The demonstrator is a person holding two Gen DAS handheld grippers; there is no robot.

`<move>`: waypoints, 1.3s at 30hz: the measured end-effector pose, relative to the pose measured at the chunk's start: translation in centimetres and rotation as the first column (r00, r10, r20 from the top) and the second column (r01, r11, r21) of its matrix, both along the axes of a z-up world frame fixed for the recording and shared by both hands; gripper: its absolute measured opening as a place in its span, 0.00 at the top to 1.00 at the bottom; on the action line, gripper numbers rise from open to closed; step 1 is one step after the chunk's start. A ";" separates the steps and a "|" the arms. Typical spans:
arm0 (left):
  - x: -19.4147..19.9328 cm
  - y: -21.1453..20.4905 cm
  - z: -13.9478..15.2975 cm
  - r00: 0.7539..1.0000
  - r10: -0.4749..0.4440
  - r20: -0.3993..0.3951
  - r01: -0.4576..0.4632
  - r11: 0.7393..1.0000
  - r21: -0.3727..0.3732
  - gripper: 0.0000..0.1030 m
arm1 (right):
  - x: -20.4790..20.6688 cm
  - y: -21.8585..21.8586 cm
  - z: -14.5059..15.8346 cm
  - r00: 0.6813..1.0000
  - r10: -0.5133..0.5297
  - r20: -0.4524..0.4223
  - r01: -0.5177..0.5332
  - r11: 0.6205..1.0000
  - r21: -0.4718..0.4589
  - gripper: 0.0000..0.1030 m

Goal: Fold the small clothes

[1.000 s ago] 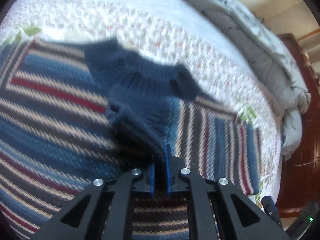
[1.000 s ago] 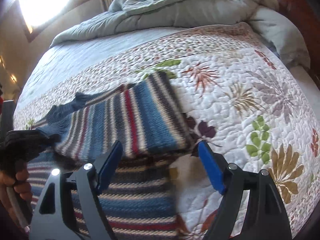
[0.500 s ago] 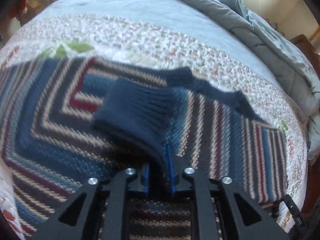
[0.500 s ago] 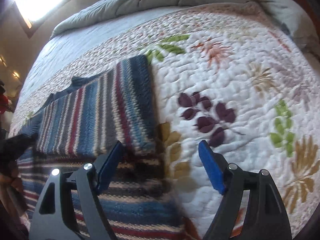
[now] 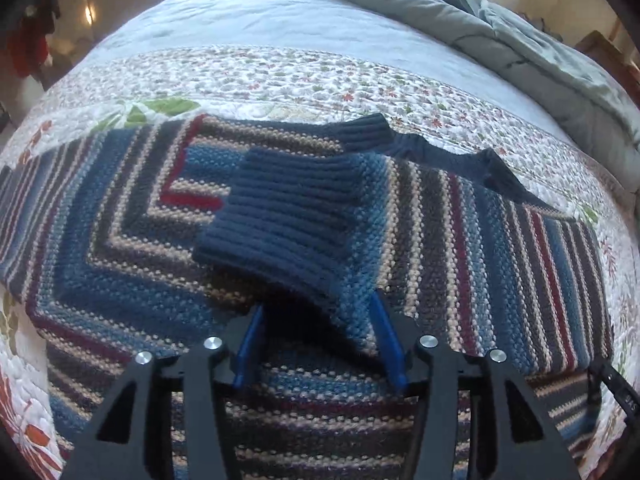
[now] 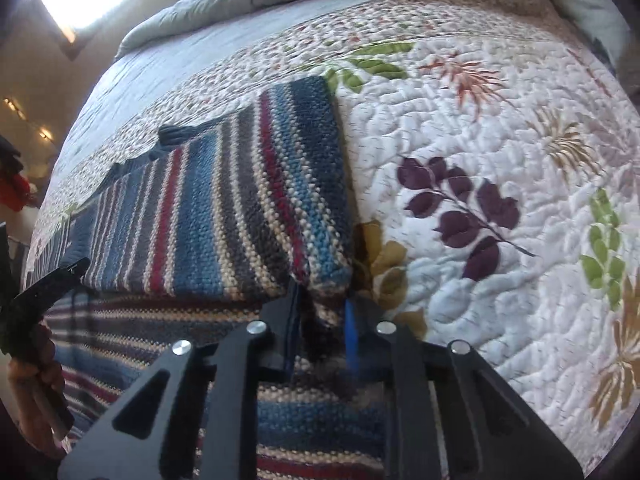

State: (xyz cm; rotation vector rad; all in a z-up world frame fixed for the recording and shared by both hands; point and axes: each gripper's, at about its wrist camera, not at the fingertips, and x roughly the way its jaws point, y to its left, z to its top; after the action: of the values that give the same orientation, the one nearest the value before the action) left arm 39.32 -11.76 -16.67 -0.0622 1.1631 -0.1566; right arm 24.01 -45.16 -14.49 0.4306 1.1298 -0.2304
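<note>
A striped knit sweater in blue, red, tan and grey lies on the bed quilt. Its sleeve, ending in a navy ribbed cuff, is folded across the body. My left gripper hovers just behind the sleeve; its jaws are opening and the pads stand clear of the knit. In the right wrist view the sweater's right side is folded over. My right gripper is closing, and the near corner of that fold is bunched between its blue pads.
A grey duvet is bunched along the far end of the bed. The floral quilt stretches bare to the right of the sweater. A hand holding the left gripper's handle shows at the left edge of the right wrist view.
The left gripper carried the sleeve cuff over the sweater's body, then opened and let it lie there. The right gripper sank to the folded side's near corner and closed on it.
</note>
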 end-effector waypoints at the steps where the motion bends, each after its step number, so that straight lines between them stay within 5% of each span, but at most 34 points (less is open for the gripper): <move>1: -0.1 -0.1 0.0 1.000 -0.004 0.010 0.004 1.000 0.008 0.47 | -0.2 -0.3 0.0 1.000 -0.009 -0.005 0.009 1.000 -0.002 0.85; 6: -1.5 0.6 0.8 1.000 -0.016 0.025 0.016 1.000 -0.002 0.42 | 0.1 0.8 -0.3 0.999 0.025 -0.030 -0.028 0.994 -0.104 0.75; 9: -3.1 3.4 2.2 1.000 -0.004 0.019 0.005 1.000 -0.007 0.30 | -0.3 1.9 2.0 0.999 0.031 0.010 -0.029 0.980 -0.198 0.43; 12: -4.6 8.6 3.5 0.998 0.036 0.044 -0.037 0.999 0.027 0.21 | -0.6 3.6 3.8 0.997 0.074 0.033 -0.062 0.960 -0.272 0.43; 16: -4.1 17.6 3.9 0.985 0.171 0.024 -0.172 0.981 0.086 0.17 | 0.0 6.1 3.9 0.986 0.164 0.038 -0.153 0.969 -0.195 0.41; 22: -1.0 33.3 3.4 0.889 0.457 -0.013 -0.451 0.882 0.137 0.17 | 2.0 9.6 0.6 0.967 0.250 -0.056 -0.256 0.952 -0.167 0.40; 26: 0.4 40.9 2.6 0.812 0.580 -0.065 -0.580 0.815 0.020 0.17 | 2.6 10.8 -0.5 0.959 0.273 -0.073 -0.282 0.939 -0.198 0.34; 30: 1.8 44.5 2.0 0.788 0.611 -0.076 -0.615 0.785 -0.071 0.18 | 2.8 11.5 -0.8 0.957 0.281 -0.071 -0.290 0.929 -0.232 0.33; 32: 2.3 45.4 1.4 0.782 0.618 -0.080 -0.623 0.771 -0.136 0.20 | 2.9 11.5 -0.9 0.957 0.282 -0.068 -0.290 0.926 -0.244 0.33; 35: 3.1 45.4 0.4 0.779 0.621 -0.088 -0.625 0.759 -0.180 0.36 | 2.8 11.5 -0.9 0.958 0.280 -0.061 -0.286 0.925 -0.249 0.32; 37: 3.5 45.1 0.1 0.778 0.624 -0.072 -0.627 0.764 -0.152 0.56 | 2.8 11.4 -1.0 0.959 0.277 -0.057 -0.283 0.926 -0.251 0.32; 39: 3.7 44.7 0.5 0.786 0.616 -0.045 -0.615 0.773 -0.154 0.86 | 2.8 11.3 -0.9 0.960 0.275 -0.053 -0.279 0.928 -0.249 0.32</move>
State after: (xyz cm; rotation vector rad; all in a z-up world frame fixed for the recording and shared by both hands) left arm 42.99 32.98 -16.22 -0.5850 1.0645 0.3388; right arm 26.78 -33.86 -15.41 0.0385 1.1461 -0.1278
